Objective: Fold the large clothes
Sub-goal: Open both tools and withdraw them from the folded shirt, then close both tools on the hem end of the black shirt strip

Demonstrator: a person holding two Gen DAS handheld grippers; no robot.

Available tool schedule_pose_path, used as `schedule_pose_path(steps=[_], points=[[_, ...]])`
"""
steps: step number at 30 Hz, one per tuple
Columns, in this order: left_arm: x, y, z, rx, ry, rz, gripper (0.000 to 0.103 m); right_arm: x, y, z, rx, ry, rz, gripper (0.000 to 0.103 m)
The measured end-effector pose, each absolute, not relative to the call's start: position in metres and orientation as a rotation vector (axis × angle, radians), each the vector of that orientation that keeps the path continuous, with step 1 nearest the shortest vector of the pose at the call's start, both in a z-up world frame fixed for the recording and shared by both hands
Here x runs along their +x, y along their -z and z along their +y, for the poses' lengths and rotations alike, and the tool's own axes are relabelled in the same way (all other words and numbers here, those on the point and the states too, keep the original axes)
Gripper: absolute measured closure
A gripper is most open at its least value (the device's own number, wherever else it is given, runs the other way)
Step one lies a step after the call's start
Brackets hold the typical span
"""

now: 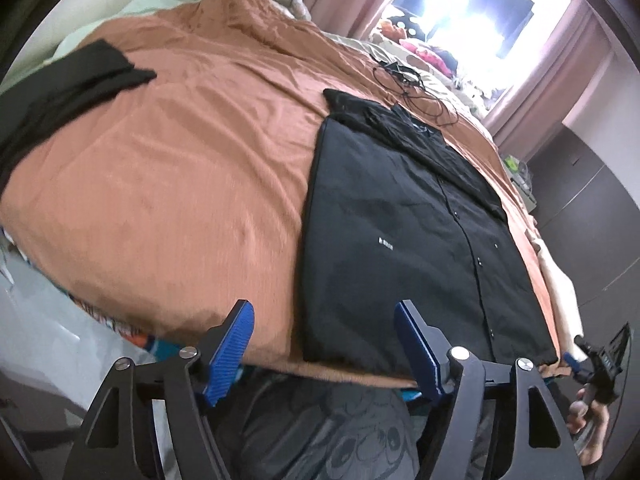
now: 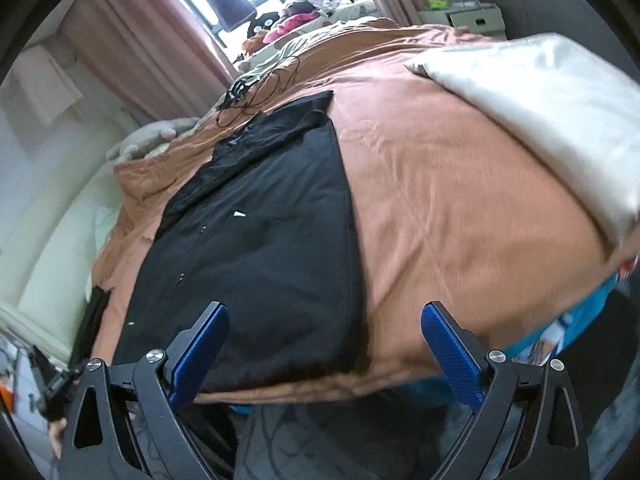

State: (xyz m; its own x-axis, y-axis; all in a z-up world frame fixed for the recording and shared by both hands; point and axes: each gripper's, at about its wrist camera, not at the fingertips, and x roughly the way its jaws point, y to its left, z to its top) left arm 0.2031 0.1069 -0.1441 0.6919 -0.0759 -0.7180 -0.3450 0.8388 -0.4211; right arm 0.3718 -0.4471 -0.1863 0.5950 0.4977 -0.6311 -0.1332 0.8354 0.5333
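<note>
Black shirt (image 1: 404,240) flat on orange bedspread (image 1: 180,184), both hand-held grippers apart.

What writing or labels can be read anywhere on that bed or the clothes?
Small white mark on the chest of the black shirt: too small and blurred to read.
Pale tag inside the shirt's collar: unreadable.
Printed bedding edge under the orange blanket: colours only, no legible words.
Nothing else bears text.

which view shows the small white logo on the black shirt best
The left wrist view: the white logo on the black shirt is sharp and seen nearly head on. The right wrist view shows it only as a small blurred white mark.
</note>
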Motion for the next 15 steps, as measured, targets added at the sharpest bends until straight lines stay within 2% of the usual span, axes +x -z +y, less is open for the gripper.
schedule_pose_path(steps=[2,4,9,15], points=[[0.198,0.152,0.110,-0.609,-0.157,0.799,0.031,0.366,0.197,-0.448,0.520,-0.386,0.862,0.005],[0.194,0.158,0.112,-0.639,-0.154,0.800,0.033,0.365,0.205,-0.449,0.569,-0.394,0.864,0.011],[0.192,0.172,0.115,-0.688,-0.125,0.818,0.046,0.366,0.222,-0.448,0.649,-0.405,0.879,0.015],[0.200,0.186,0.120,-0.746,-0.106,0.828,0.048,0.374,0.237,-0.434,0.658,-0.414,0.915,0.019]])
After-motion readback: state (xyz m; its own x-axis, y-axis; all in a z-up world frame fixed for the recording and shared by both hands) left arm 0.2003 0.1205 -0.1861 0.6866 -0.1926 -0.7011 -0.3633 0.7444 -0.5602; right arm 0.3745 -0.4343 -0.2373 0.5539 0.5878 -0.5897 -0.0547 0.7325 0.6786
